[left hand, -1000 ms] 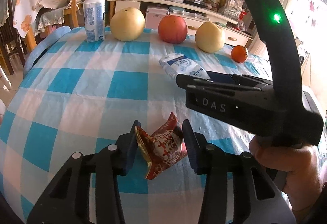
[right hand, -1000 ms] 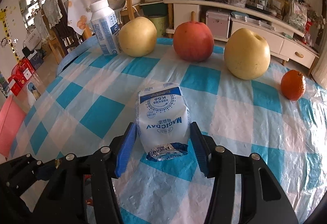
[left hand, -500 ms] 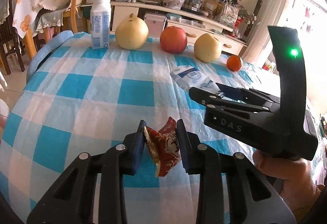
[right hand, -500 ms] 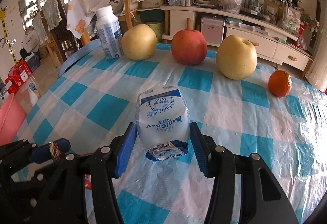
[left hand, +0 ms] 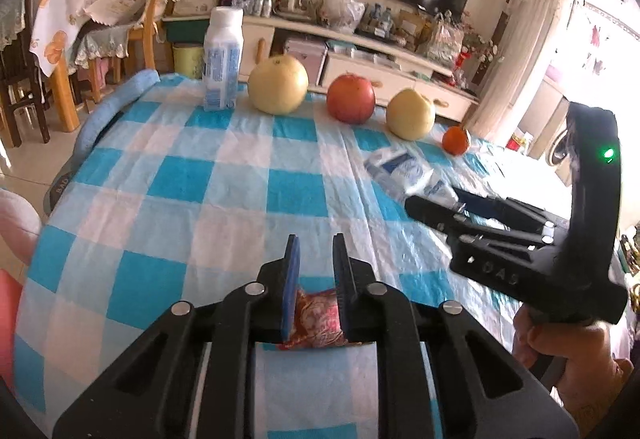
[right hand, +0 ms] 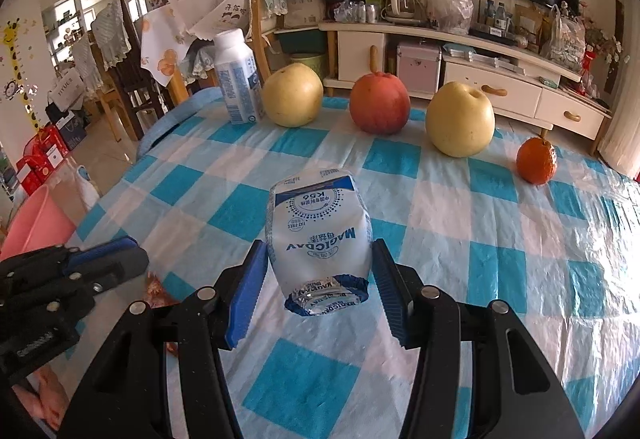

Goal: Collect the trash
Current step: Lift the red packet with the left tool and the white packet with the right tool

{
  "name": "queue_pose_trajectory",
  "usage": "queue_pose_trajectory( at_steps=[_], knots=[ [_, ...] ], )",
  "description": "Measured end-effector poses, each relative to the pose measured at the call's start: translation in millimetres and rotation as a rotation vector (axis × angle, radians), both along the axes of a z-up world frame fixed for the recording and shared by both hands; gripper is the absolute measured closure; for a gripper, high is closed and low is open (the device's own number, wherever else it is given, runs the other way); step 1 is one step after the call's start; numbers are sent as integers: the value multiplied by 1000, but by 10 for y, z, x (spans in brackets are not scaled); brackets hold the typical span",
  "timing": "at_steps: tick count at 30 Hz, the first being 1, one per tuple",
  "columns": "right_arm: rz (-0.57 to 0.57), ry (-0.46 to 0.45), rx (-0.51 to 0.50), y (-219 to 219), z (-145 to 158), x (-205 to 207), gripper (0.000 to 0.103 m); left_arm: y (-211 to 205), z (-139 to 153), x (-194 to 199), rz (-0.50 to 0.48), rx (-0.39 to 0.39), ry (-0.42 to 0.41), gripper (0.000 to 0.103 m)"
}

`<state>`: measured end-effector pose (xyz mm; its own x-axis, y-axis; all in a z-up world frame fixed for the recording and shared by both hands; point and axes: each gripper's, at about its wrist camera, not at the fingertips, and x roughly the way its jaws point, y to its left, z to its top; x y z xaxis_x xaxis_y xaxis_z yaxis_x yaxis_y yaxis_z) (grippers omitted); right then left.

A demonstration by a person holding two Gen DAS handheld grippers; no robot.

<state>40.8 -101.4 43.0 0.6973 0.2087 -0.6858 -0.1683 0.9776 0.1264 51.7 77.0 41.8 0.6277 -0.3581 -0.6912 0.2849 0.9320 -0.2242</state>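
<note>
**Between Two Grips: Slip Risks for Both Pieces of Trash**

Left wrist view. Between the jaws of the left gripper (left hand: 314, 245), well back from the fingertips, the red snack wrapper (left hand: 318, 319) is seen, on the near side of the red apple (left hand: 351, 98). The jaws have just been closing and now stand narrow, pressed on the crumpled foil. Because the wrapper sits deep and only its crushed middle is caught, it could be pulled free if a loose corner is snagged on the checked tablecloth (left hand: 200, 179). The right gripper (left hand: 432, 203) is seen to the right of the apple, held in a hand (left hand: 572, 359).

Right wrist view. In front of the red apple, the white and blue pouch (right hand: 318, 239) is carried between the pads of the right gripper (right hand: 318, 271), whose jaws stand at a middling width, closed on the pouch's lower sides. The pouch is soft and smooth; only its lower part is gripped, with the bulk projecting forward, so it is judged liable to sag, tip or slide out if the gripper is swung or tilted sharply. No bin can be identified with certainty; a pink container (right hand: 36, 219) is visible beyond the table edge, left of the apple. A long carry would raise both risks.
</note>
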Motion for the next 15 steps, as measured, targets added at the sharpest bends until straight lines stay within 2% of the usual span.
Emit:
queue_pose_trajectory(
  at_steps=[3, 4, 5, 7, 11, 15],
  knots=[
    [8, -6, -5, 58, 24, -39, 48, 7, -48, -15, -28, 7, 20, 80],
    [10, -6, -7, 73, 25, -45, 48, 3, -47, -39, -33, 13, 19, 70],
    [14, -6, -10, 91, 21, -51, 48, -13, -46, -57, -34, 24, 15, 46],
    [18, -4, -15, 114, 10, -58, 48, -73, -60, -97, -46, 46, 10, 31],
    [22, 3, -15, 117, -7, -51, 48, -246, -195, -122, -62, 125, 39, 23],
    [20, 12, -14, 88, -32, -33, 48, -436, -313, -139, -85, 209, 41, 23]
  ],
)
